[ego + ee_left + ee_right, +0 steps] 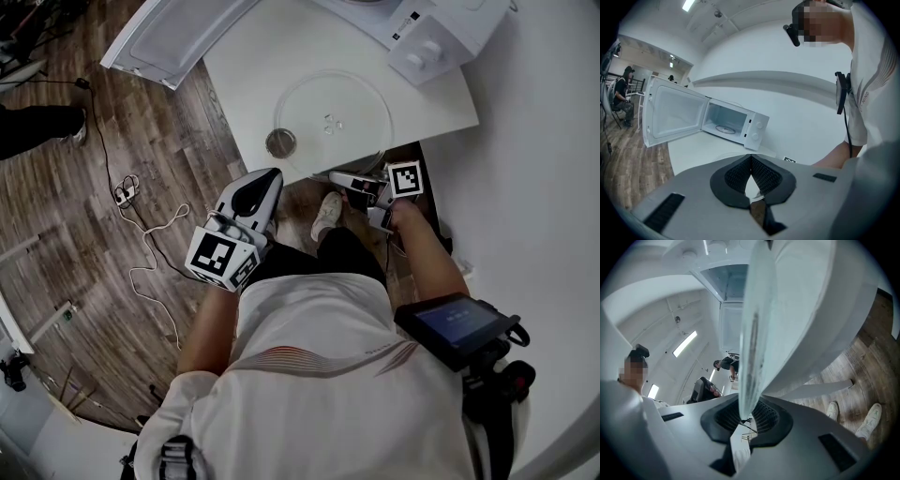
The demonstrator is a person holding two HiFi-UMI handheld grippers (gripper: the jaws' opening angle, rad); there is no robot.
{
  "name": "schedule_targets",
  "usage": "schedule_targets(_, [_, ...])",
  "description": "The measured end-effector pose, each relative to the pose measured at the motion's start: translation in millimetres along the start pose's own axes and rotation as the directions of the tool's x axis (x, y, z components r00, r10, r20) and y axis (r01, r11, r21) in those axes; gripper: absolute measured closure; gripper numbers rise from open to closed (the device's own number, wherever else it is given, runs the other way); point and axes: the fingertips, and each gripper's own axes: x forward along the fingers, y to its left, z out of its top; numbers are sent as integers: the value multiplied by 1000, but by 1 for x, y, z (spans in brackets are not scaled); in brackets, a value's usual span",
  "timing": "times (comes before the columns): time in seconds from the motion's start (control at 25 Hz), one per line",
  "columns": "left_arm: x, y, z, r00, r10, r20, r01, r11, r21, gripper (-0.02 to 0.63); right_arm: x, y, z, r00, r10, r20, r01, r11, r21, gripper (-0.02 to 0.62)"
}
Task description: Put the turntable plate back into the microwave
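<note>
The clear glass turntable plate [328,117] lies flat on the white table [244,84], near its front edge. My right gripper [337,177] reaches level over that edge and is shut on the plate's near rim. In the right gripper view the plate [752,333] runs edge-on out from between the pads of the right gripper [749,411]. My left gripper [270,176] hovers at the table edge left of the plate, shut, with nothing between its pads. The microwave [736,124] stands at the back with its door [670,117] swung wide open.
A small round dark-rimmed object [279,142] sits on the table at the plate's left edge. The microwave [412,28] occupies the table's far right corner, its door [169,37] overhanging the left side. Cables [141,234] lie on the wooden floor. People stand in the background [621,96].
</note>
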Motion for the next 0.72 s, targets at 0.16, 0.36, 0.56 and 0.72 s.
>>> schedule_targets(0.16, [-1, 4, -1, 1000, 1, 1, -1, 1000, -5, 595, 2, 0, -2, 1000, 1, 30, -1, 1000, -3, 552])
schedule_targets(0.36, [-1, 7, 1, 1000, -3, 2, 3, 1000, -6, 595, 5, 1, -3, 997, -22, 70, 23, 1000, -18, 552])
schedule_targets(0.56, [-4, 9, 1, 1000, -10, 6, 10, 1000, -7, 595, 8, 7, 4, 989, -25, 148, 30, 999, -33, 552])
schedule_targets(0.72, [-5, 11, 3, 1000, -12, 9, 12, 1000, -11, 595, 5, 10, 13, 976, -42, 213, 51, 998, -37, 551])
